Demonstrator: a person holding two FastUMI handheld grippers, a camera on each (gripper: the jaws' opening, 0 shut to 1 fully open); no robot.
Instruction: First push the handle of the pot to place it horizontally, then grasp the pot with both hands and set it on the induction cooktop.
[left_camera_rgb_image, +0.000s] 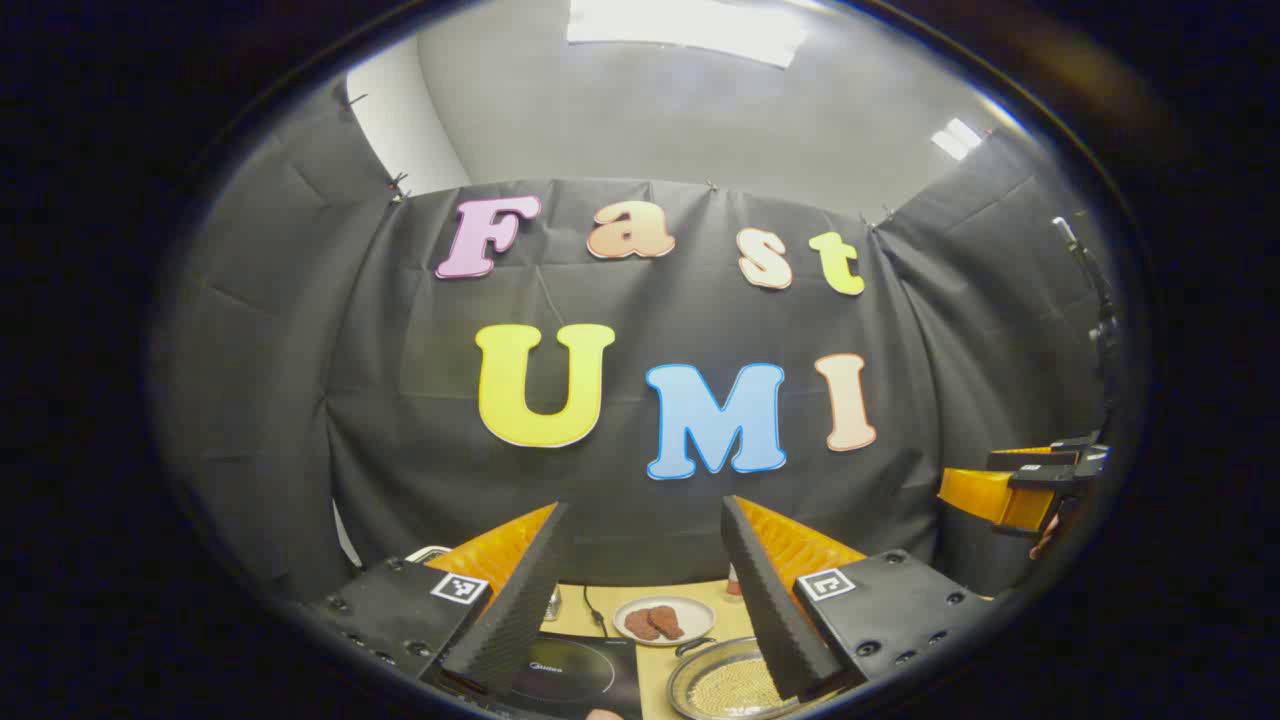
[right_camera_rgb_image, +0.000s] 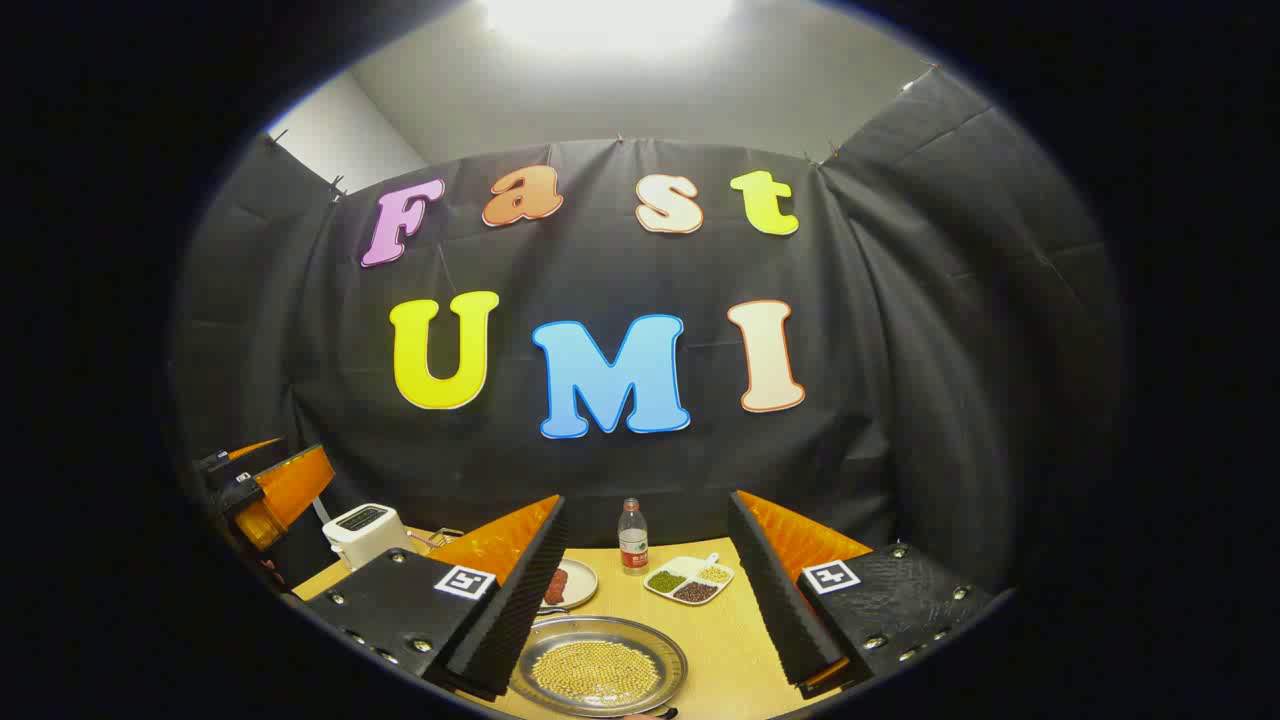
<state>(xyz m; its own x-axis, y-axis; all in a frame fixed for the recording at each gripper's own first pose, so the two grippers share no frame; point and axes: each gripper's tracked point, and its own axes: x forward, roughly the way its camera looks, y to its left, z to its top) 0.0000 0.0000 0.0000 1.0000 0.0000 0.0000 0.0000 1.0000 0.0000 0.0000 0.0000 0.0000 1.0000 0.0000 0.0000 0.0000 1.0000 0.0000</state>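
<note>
A shallow metal pot (right_camera_rgb_image: 600, 665) holding yellow beads sits on the wooden table (right_camera_rgb_image: 730, 640), low between the fingers of my right gripper (right_camera_rgb_image: 648, 505), which is open and held above it. In the left gripper view the pot (left_camera_rgb_image: 720, 688) is partly hidden behind the right finger, with a dark curved piece (left_camera_rgb_image: 690, 647) at its far rim. To the pot's left lies the black induction cooktop (left_camera_rgb_image: 570, 670). My left gripper (left_camera_rgb_image: 643, 515) is open, empty and raised over the table. Each gripper shows at the edge of the other's view: right gripper (left_camera_rgb_image: 1015, 490), left gripper (right_camera_rgb_image: 265, 490).
A plate of reddish-brown food (left_camera_rgb_image: 663, 620) lies behind the cooktop and pot. Farther back stand a bottle (right_camera_rgb_image: 632, 540) and a divided dish of beans (right_camera_rgb_image: 690, 580). A white toaster (right_camera_rgb_image: 365, 530) is at the far left. The black cloth wall closes the back.
</note>
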